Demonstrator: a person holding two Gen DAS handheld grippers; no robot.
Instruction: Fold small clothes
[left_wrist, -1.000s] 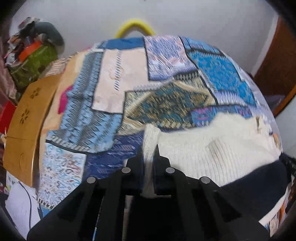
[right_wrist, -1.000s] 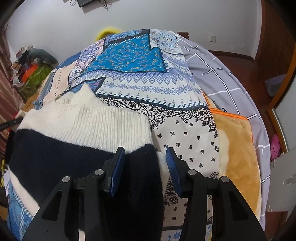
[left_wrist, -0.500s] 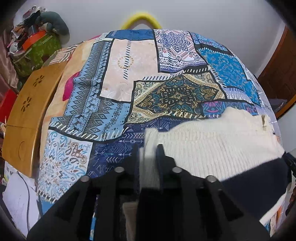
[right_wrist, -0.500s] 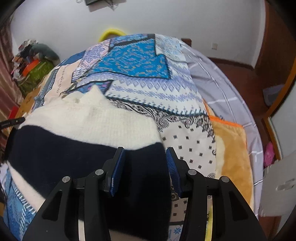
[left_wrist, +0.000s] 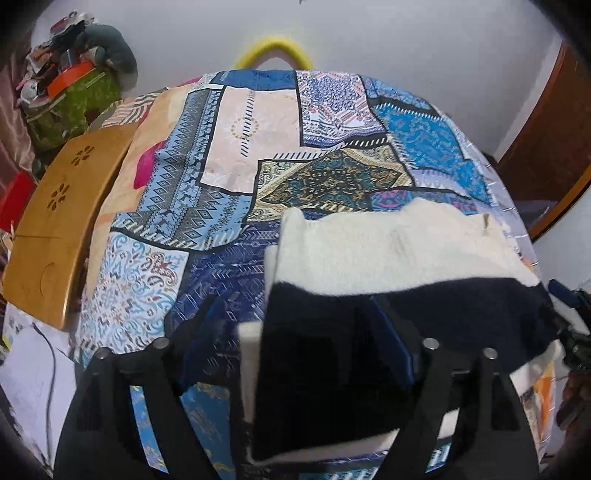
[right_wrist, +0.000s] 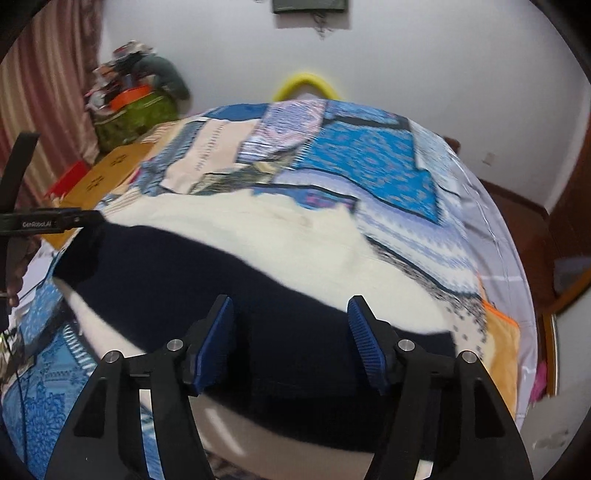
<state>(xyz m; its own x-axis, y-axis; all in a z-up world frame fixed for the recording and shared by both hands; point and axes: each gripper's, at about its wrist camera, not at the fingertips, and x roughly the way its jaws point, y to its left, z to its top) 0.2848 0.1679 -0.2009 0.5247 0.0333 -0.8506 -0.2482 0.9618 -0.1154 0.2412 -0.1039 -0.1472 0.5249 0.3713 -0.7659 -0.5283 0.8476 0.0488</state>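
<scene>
A cream and navy sweater (right_wrist: 280, 266) lies on a patchwork bedspread (left_wrist: 229, 184). Both the left gripper (left_wrist: 295, 332) and right gripper (right_wrist: 291, 325) hover spread apart, straddling the navy fold, apparently having let it settle.

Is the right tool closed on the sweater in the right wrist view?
No, the right tool stands wide open, its blue pads apart over the sweater's dark band.

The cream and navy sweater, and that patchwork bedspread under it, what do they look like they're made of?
The sweater looks like a soft, matte knit, probably wool or acrylic: its surface is fuzzy and its edges look thick; any rib pattern is too blurred to confirm. The bedspread appears to be thin, smooth woven cloth, likely cotton or polyester, with printed rather than stitched patches: the patterns lie flat with crisp edges.
</scene>
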